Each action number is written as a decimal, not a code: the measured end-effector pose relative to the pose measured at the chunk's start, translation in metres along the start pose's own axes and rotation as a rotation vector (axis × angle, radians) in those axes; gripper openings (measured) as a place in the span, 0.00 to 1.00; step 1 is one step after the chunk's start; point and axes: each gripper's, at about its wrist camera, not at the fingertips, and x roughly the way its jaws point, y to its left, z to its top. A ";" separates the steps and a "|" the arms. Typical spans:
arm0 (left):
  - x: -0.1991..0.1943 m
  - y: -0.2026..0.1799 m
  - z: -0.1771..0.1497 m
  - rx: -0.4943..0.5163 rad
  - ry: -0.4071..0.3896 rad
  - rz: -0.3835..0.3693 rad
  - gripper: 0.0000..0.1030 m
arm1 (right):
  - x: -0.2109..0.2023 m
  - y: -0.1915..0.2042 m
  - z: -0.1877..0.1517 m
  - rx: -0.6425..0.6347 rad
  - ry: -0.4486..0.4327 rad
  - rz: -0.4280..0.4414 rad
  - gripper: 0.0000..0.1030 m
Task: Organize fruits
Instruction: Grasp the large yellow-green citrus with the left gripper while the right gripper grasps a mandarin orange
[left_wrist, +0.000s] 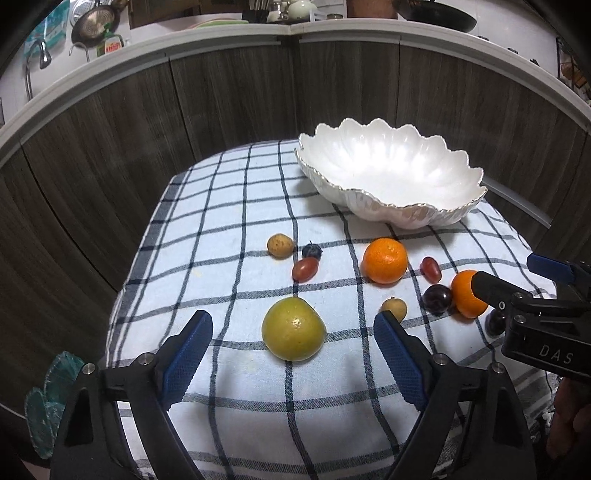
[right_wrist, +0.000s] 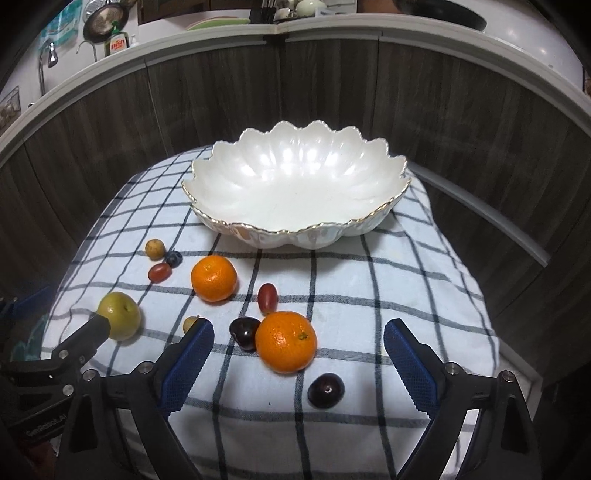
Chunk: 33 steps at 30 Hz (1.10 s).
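A checked blue-and-white cloth (right_wrist: 388, 295) is covering the surface, and a wide white scalloped bowl with a gilt rim (right_wrist: 295, 184) is sitting empty at its far side. The fruits are all lying on the cloth in front of the bowl, none inside it. The left hand-held gripper (left_wrist: 293, 345) is hovering with its blue-padded jaws standing wide on either side of a large yellow-green round fruit (left_wrist: 293, 329), the pads not touching it and gripping nothing. The right hand-held gripper (right_wrist: 299, 350) is likewise gaping wide and holding nothing, with a round orange citrus fruit (right_wrist: 286, 341) lying on the cloth between its jaws, apart from both pads. A dark purple plum (right_wrist: 243, 332) is touching that orange on its left, and a second dark plum (right_wrist: 326, 390) is lying just nearer the camera. A red oval grape (right_wrist: 266, 297) is resting just beyond the near orange, and a second orange citrus fruit (right_wrist: 214, 278) is sitting closer to the bowl. Further left, a small tan round fruit (left_wrist: 280, 245), a small dark blue berry (left_wrist: 312, 251) and another red oval grape (left_wrist: 305, 269) are clustered close together. A small tan fruit (left_wrist: 394, 308) is lying just beside the left hand-held gripper's right pad.
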 end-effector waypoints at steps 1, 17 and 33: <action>0.002 0.000 0.000 -0.001 0.003 -0.003 0.85 | 0.003 0.000 0.000 0.001 0.006 0.004 0.91; 0.030 0.000 -0.004 -0.004 0.048 -0.009 0.71 | 0.032 -0.001 -0.005 0.000 0.071 0.024 0.77; 0.049 -0.001 -0.007 -0.011 0.096 -0.042 0.55 | 0.047 -0.005 -0.007 0.034 0.094 0.087 0.59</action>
